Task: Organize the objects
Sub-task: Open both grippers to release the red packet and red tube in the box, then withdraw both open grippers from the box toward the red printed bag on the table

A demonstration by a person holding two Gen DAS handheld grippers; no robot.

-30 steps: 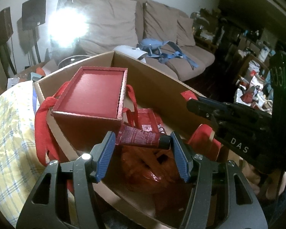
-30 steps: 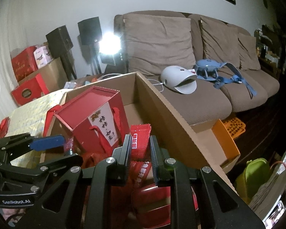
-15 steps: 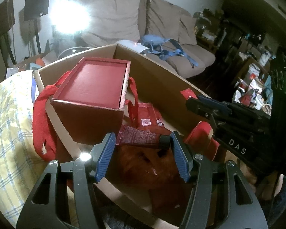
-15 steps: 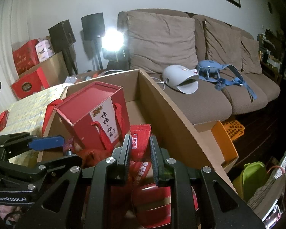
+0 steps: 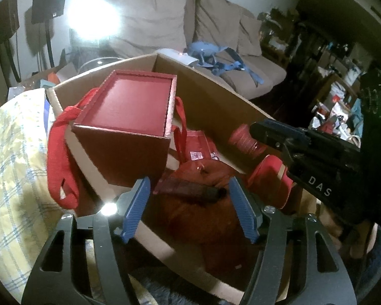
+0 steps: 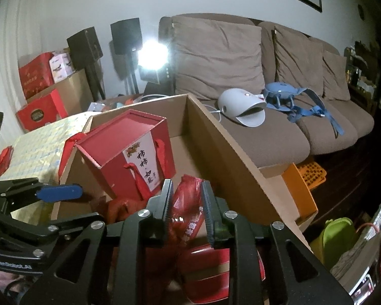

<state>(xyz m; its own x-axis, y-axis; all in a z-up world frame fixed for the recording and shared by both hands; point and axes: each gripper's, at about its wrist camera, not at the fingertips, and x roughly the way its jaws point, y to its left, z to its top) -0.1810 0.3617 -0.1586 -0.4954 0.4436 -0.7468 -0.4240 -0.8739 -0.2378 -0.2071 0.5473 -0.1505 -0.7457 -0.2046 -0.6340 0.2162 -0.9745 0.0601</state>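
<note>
While both grippers hang over the cardboard box (image 5: pixel 210 96), left gripper (image 5: pixel 188 203) jaws opening, red tube (image 5: pixel 190 190) loose between them; right gripper (image 6: pixel 185 203) jaws opening off the red packet (image 6: pixel 188 203).

Brown sofa (image 6: pixel 279 81), black speakers (image 6: pixel 125 35) behind.

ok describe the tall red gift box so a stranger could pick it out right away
In the big open cardboard carton before the brown sofa, the tall red gift box leans at the left end. Alone among the red packets, it has ribbon handles and a white label.
</note>
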